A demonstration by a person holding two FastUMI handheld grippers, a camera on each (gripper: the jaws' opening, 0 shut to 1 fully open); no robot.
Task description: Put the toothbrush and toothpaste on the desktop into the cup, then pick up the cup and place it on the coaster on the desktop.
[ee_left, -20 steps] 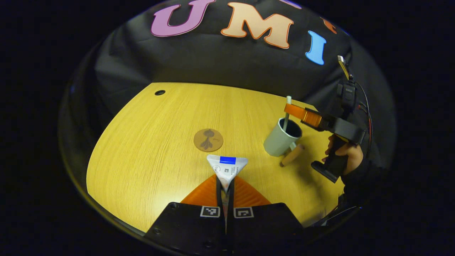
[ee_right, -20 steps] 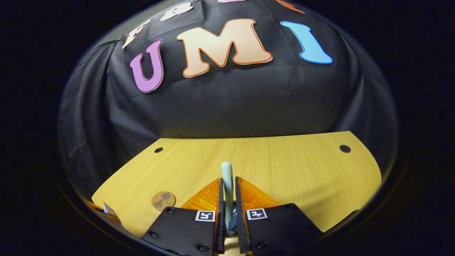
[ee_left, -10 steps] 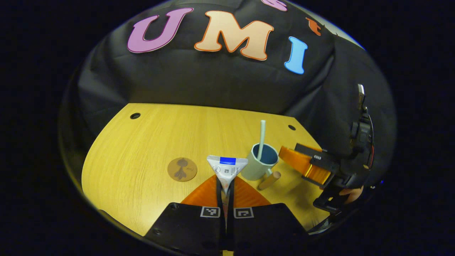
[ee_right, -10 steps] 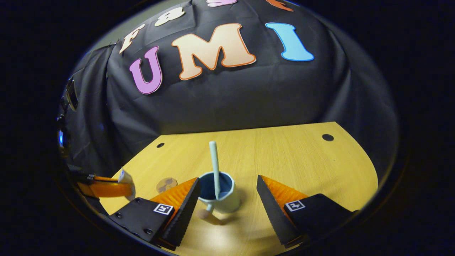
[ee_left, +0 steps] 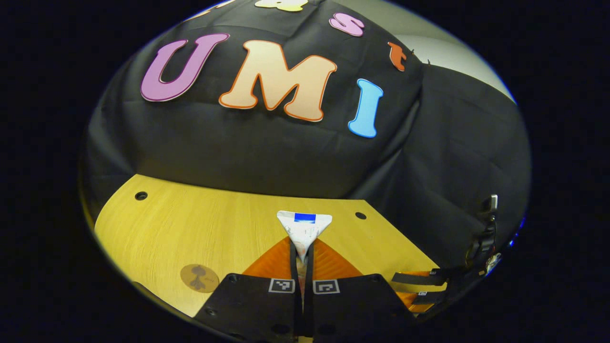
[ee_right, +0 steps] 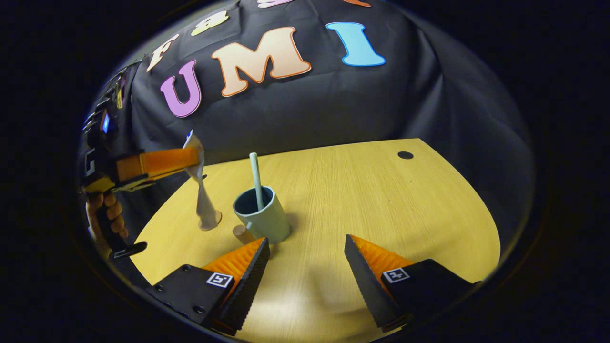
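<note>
My left gripper (ee_left: 302,252) pinches toothpaste (ee_left: 304,227) tight, tube hanging above desktop (ee_right: 362,190). My right gripper (ee_right: 307,257) spread wide. Toothbrush (ee_right: 256,180) upright in cup (ee_right: 264,220).

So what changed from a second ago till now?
The right gripper let go of the toothbrush, leaving it standing in the cup, opened its jaws and backed away. The left gripper carried the toothpaste across toward the cup, hanging beside it. The cup and coaster stayed put.
</note>
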